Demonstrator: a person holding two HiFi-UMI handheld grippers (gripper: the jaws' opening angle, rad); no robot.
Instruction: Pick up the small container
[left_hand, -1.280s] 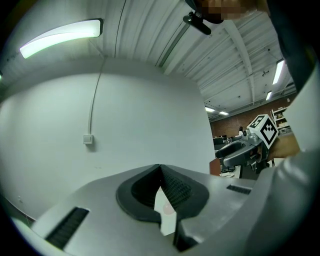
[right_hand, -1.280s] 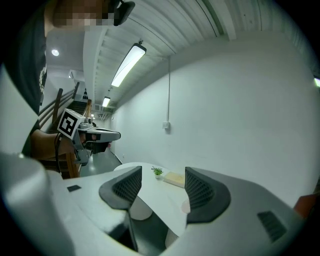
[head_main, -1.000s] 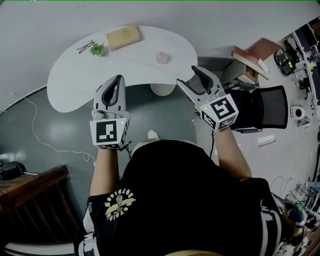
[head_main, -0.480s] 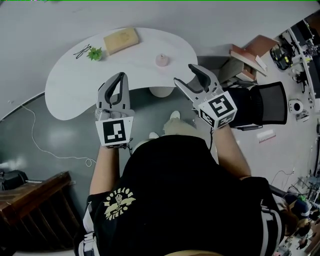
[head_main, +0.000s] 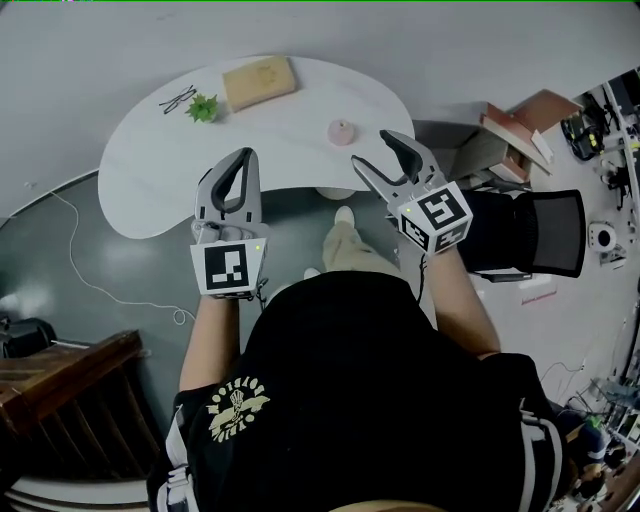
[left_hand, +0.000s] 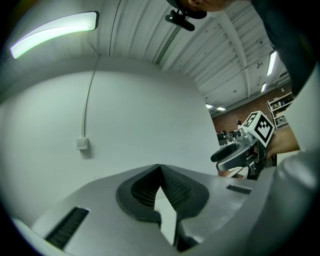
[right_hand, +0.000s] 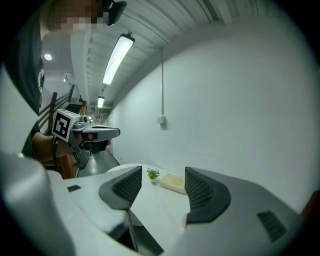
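white curved table (head_main: 270, 135), pink container (head_main: 342, 131) near its edge, grey floor (head_main: 90, 262)

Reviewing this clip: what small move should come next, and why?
Probably ease the right gripper forward toward the small pink container: its fingers stand apart and empty, and the container sits untouched on the white table just ahead.

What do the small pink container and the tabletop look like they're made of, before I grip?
Small container: pale pink, rounded, with a dull matte surface. It could be ceramic or plastic; it is too small in view to settle.
Table: smooth, uniform white with a soft even sheen and no grain, so probably painted or laminated board rather than bare wood.
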